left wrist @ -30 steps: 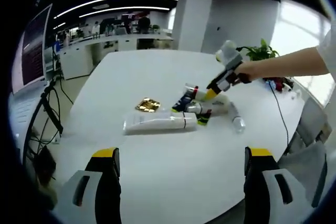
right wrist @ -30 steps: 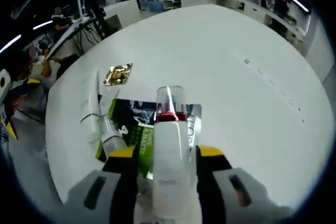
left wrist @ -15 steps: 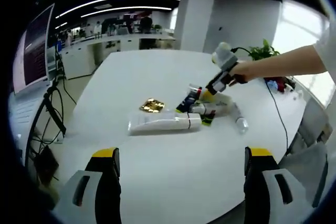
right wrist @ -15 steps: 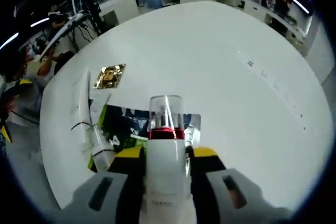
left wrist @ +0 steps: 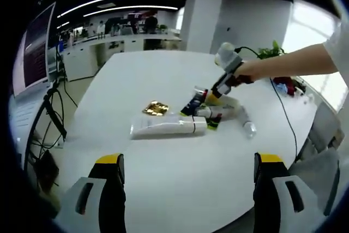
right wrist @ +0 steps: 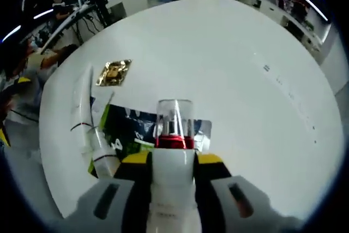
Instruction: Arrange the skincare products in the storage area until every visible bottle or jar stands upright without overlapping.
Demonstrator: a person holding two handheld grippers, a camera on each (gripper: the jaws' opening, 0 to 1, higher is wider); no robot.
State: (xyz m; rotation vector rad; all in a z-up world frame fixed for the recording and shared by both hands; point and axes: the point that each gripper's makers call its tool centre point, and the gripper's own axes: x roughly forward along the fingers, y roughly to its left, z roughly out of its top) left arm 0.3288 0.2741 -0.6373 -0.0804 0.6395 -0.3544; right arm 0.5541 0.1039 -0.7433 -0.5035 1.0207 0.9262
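Since a second ago the right gripper (right wrist: 172, 162) has raised the white pump bottle (right wrist: 173, 178) slightly off the pile; the clear cap (right wrist: 175, 117) now points up-view. Jaws clamp the bottle body. Below it: dark sachet (right wrist: 136, 124), small tube (right wrist: 101, 148) and long white tube (left wrist: 166, 126) lie flat on the white table (left wrist: 163, 75), gold packet (left wrist: 155, 108) just beside. Left gripper (left wrist: 188, 181) hangs wide apart, nothing between the jaws, well short of the pile.

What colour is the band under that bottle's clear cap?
Red band on the white plastic bottle, clearest in the right gripper view.
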